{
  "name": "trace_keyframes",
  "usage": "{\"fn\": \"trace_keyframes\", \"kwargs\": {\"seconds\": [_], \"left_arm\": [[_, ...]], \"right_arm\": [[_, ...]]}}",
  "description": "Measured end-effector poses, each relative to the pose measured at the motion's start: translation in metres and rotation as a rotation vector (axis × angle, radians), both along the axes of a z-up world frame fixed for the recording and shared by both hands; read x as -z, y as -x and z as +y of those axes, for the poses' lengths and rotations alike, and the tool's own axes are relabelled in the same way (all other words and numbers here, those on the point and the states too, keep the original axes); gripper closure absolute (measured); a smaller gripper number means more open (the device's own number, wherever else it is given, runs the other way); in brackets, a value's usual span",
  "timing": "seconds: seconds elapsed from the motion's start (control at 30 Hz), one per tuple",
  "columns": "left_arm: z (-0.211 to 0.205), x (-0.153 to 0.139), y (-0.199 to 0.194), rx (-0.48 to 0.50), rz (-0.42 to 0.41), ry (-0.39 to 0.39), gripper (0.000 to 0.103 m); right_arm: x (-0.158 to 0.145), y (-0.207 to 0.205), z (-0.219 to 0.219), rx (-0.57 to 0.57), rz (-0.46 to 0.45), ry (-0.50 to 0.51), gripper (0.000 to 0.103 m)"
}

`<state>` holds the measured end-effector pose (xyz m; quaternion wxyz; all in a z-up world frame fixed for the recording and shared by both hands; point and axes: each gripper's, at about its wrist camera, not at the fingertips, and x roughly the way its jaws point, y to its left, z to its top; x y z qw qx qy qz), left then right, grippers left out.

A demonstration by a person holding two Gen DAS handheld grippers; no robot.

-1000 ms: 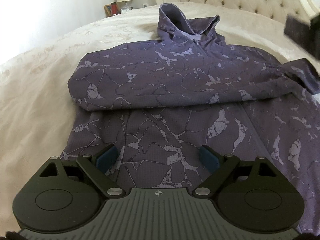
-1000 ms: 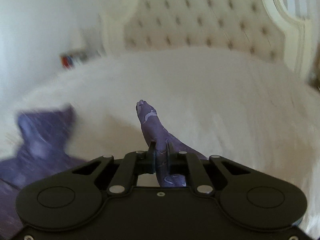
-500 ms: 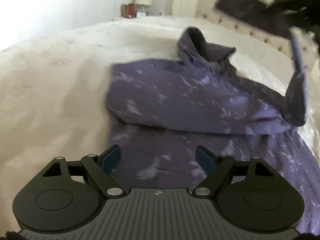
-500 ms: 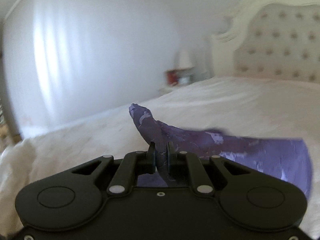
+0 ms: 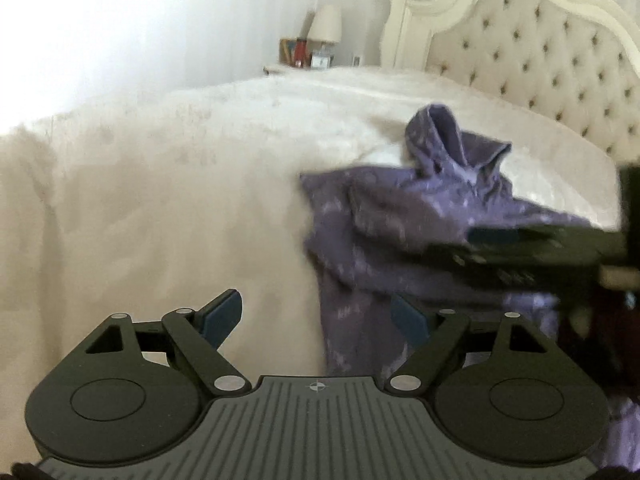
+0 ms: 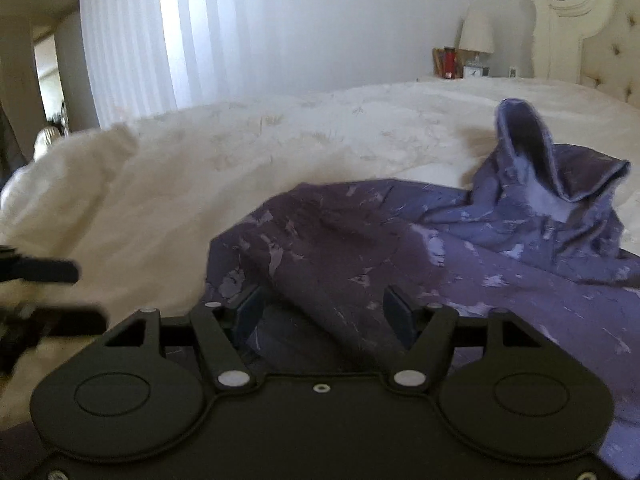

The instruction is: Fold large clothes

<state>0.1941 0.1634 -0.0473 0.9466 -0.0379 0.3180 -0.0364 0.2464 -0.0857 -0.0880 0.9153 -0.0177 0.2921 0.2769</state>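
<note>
A purple hooded jacket with a pale crackle pattern (image 5: 408,216) lies on the white bed, hood (image 5: 448,136) toward the headboard. My left gripper (image 5: 316,316) is open and empty at the jacket's left edge. My right gripper (image 6: 324,312) is open, its fingers on either side of a sleeve fold (image 6: 320,288) that rests loose across the jacket. The right gripper also shows blurred at the right in the left wrist view (image 5: 532,240). The left gripper shows blurred at the left in the right wrist view (image 6: 44,292).
The white bedspread (image 5: 160,200) spreads wide to the left of the jacket. A tufted headboard (image 5: 540,60) stands behind. A nightstand with a lamp (image 5: 326,24) is at the far corner. A curtained window (image 6: 152,40) is on the left wall.
My right gripper carried the sleeve across over the jacket, came down and opened, letting the sleeve go. My left gripper shifted left to the jacket's edge, still open.
</note>
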Motion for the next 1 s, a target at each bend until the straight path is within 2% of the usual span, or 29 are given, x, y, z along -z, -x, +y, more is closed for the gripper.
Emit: {"fn": "trace_keyframes", "kwargs": {"seconds": [0.13, 0.23, 0.4, 0.47, 0.53, 0.63, 0.7, 0.8, 1.0], "left_arm": [[-0.014, -0.014, -0.017, 0.022, -0.056, -0.005, 0.022], [-0.035, -0.02, -0.033, 0.059, -0.107, -0.024, 0.022], [-0.069, -0.008, -0.066, 0.079, -0.169, -0.075, 0.021], [-0.076, 0.004, -0.079, 0.077, -0.137, -0.098, 0.021], [-0.079, 0.022, -0.089, 0.078, -0.06, -0.12, 0.021], [-0.077, 0.058, -0.103, 0.109, 0.135, -0.127, 0.021], [-0.077, 0.065, -0.095, 0.129, 0.103, -0.15, 0.021], [-0.078, 0.066, -0.087, 0.143, 0.097, -0.175, 0.021], [-0.075, 0.066, -0.086, 0.15, 0.096, -0.169, 0.021]], "right_arm": [[-0.012, 0.008, -0.031, 0.056, -0.005, -0.061, 0.032], [-0.014, 0.016, -0.068, 0.128, -0.005, -0.069, 0.031], [-0.011, 0.032, -0.125, 0.274, 0.02, -0.081, 0.031], [-0.009, 0.04, -0.142, 0.317, 0.025, -0.084, 0.031], [-0.007, 0.048, -0.155, 0.346, 0.026, -0.082, 0.031], [-0.006, 0.058, -0.168, 0.38, 0.022, -0.071, 0.03], [-0.006, 0.06, -0.174, 0.398, 0.018, -0.081, 0.029], [-0.008, 0.055, -0.179, 0.42, 0.004, -0.103, 0.026], [-0.003, 0.022, -0.185, 0.452, -0.007, -0.126, 0.024]]}}
